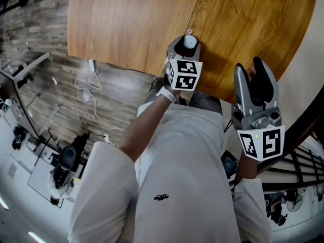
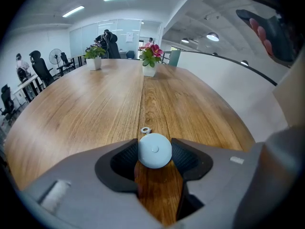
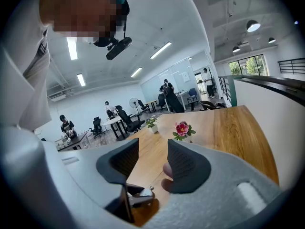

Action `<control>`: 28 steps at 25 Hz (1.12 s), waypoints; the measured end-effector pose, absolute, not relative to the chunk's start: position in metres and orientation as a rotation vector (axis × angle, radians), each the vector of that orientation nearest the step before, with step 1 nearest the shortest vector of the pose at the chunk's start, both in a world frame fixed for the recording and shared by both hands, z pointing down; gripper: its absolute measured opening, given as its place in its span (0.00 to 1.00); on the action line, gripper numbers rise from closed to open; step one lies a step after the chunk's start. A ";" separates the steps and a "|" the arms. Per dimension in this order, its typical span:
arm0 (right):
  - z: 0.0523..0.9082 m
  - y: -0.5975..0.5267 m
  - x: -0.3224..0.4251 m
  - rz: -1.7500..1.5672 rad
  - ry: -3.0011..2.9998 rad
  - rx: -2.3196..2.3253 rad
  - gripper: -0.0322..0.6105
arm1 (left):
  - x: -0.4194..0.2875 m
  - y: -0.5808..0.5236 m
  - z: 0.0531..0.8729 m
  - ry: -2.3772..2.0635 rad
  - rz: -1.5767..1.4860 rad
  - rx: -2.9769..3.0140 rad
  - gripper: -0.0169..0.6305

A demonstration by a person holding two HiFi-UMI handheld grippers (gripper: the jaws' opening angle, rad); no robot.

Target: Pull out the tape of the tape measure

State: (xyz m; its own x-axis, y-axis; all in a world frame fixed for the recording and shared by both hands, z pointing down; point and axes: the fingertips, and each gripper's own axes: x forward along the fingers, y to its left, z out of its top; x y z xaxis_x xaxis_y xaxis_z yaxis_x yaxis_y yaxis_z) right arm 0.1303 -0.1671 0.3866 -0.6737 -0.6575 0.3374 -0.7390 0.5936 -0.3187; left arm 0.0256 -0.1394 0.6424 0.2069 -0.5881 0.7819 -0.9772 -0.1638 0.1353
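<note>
On the left, the left gripper points down at the wooden table. Its jaws are squeezed on the tape measure, one pad on each side. The tape measure is a small, round, pale blue case. It sits on the table near the edge, close to the person.

It looks light and hard. The sides are smooth and round, so it may slip or spin if the hold is loose. A little metal ring sticks out at the far side and lies on the wood. That is likely the end of the tape. It is the best spot to grab and pull. The tape itself is probably thin and bendy. The ring is tiny and flat, so it may be hard to pinch.

Far down the table stand a green plant and a pink flower pot. They are well away, and no other thing lies near the ring.

On the right, the right gripper is up off the table. Its jaws are apart and hold nothing. It is off to the side of the ring.
</note>
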 end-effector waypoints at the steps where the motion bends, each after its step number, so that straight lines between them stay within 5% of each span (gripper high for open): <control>1: 0.386 -0.165 0.130 0.652 -2.636 1.172 0.34 | 0.026 -0.138 0.642 -1.442 0.754 1.848 0.40; 28: 0.322 -0.119 0.123 0.471 -2.658 1.353 0.33 | -0.002 -0.119 0.523 -1.326 0.563 2.134 0.40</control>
State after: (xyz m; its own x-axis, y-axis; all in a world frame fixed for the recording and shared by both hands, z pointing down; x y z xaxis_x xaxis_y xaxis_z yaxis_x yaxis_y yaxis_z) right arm 0.1229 -0.1193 0.3216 -0.5926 -0.7669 0.2464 -0.8049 0.5516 -0.2189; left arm -0.0017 -0.1187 0.5229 0.4228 -0.6694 0.6109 -0.9044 -0.3546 0.2373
